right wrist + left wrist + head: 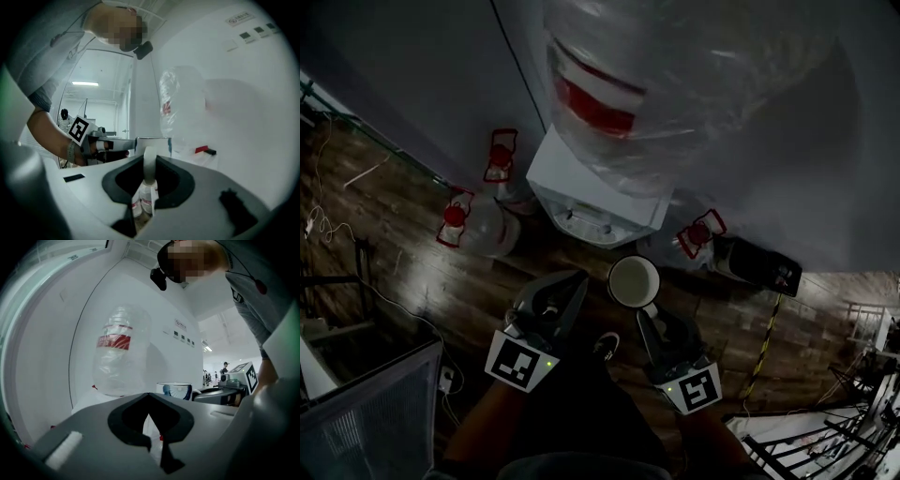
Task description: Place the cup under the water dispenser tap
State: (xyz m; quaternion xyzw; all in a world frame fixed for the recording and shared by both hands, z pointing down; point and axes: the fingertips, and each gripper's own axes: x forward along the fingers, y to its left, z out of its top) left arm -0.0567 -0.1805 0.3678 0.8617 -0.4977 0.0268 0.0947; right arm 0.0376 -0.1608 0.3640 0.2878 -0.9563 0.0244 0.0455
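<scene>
The cup (634, 281) is a white mug, upright with its round mouth open to me. I see nothing inside it. From the left gripper view it carries a blue pattern on its side. Its white handle (149, 165) points back toward the near side.

My right gripper (649, 319) is pinching that handle, one jaw on each side of the loop, so the mug hangs just beyond the jaw tips. My left gripper (572, 286) sits just left of the mug, apart from it, with its jaws pressed together on nothing.

The mug is in the air above the wood floor (403, 253), just on the near side of the white water dispenser (595, 192), whose big clear bottle (675, 84) leans over the far part of the head view.

I cannot make out the tap. The head view is dark, and the right gripper's own jaws cover most of the mug's body in its view.
</scene>
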